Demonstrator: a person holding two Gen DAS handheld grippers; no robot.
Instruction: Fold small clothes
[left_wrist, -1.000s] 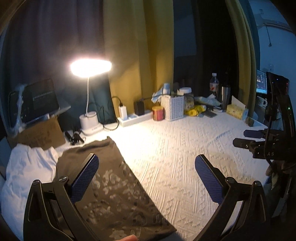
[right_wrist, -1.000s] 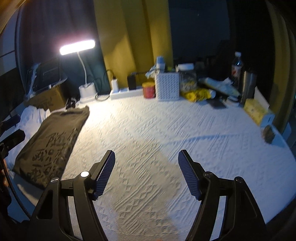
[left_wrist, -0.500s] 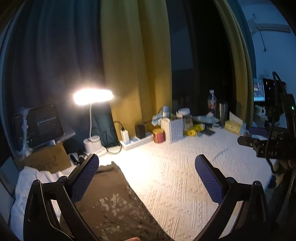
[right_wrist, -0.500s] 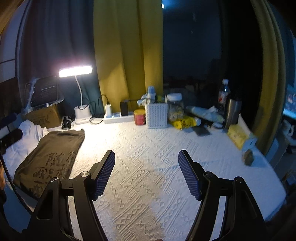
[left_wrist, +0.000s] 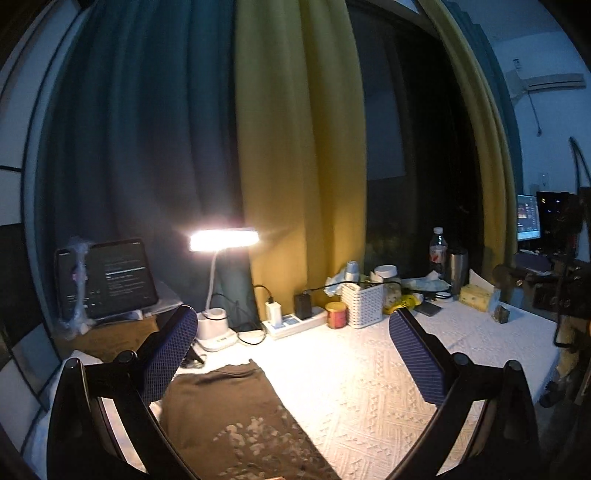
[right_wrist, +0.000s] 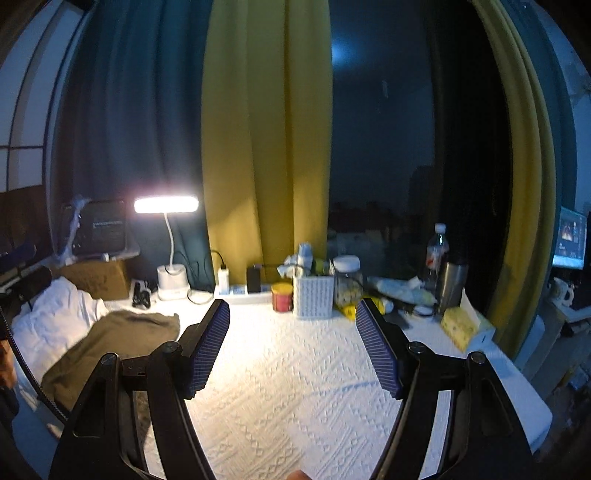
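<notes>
A folded olive-brown shirt with a pale print (left_wrist: 236, 417) lies on the left side of the white textured tablecloth (left_wrist: 369, 387); the right wrist view shows the shirt (right_wrist: 110, 347) at the left too. White cloth (right_wrist: 55, 328) lies bunched beside it. My left gripper (left_wrist: 291, 354) stands open above the table, the shirt below and between its fingers, nothing held. My right gripper (right_wrist: 291, 347) is open as well, raised over the bare cloth, well right of the shirt.
Along the back edge stand a lit desk lamp (left_wrist: 221, 240), a power strip (left_wrist: 291, 323), a red tin (left_wrist: 337, 314), a white basket (left_wrist: 364, 304), a bottle (left_wrist: 437, 251), a steel tumbler (left_wrist: 458, 267) and a tissue box (left_wrist: 476, 297). A tablet (left_wrist: 110, 277) rests on a cardboard box at left.
Both grippers have risen and tilted up toward level, so the curtains fill more of each view and the shirt sits lower. Both stayed open and empty.
</notes>
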